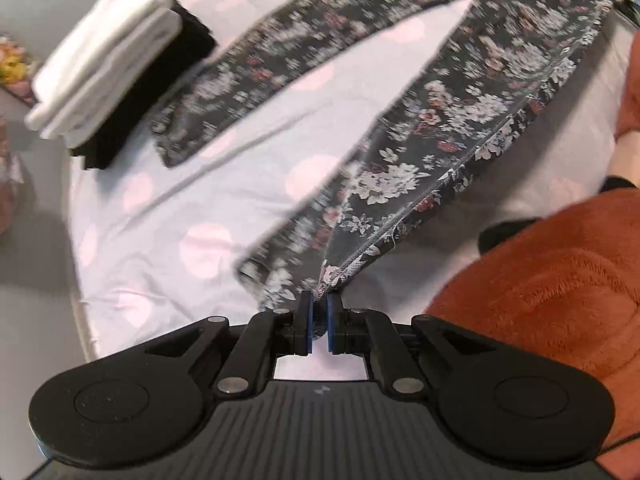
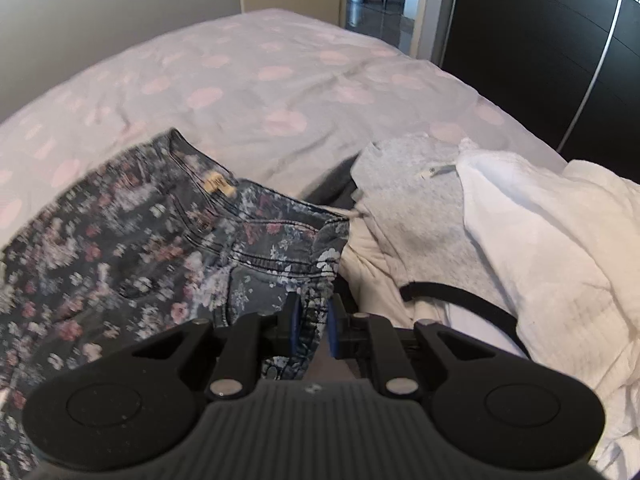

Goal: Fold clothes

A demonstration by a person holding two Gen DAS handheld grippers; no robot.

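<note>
The left gripper (image 1: 319,312) pinches the hem of one leg of the flowered jeans (image 1: 420,148), its blue pads closed on the cloth. The right gripper (image 2: 312,320) is clamped on the waist end of the same jeans (image 2: 132,252). The jeans lie spread across the dotted bedsheet (image 1: 168,240), legs apart. Just beside the waist sits a heap of grey and white clothes (image 2: 500,240). Farther off, by the other leg's end, rests a folded pile, white on black (image 1: 104,64).

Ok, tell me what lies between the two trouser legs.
Bare spotted bedsheet shows between the legs of the floral trousers, seen in the left wrist view.
</note>
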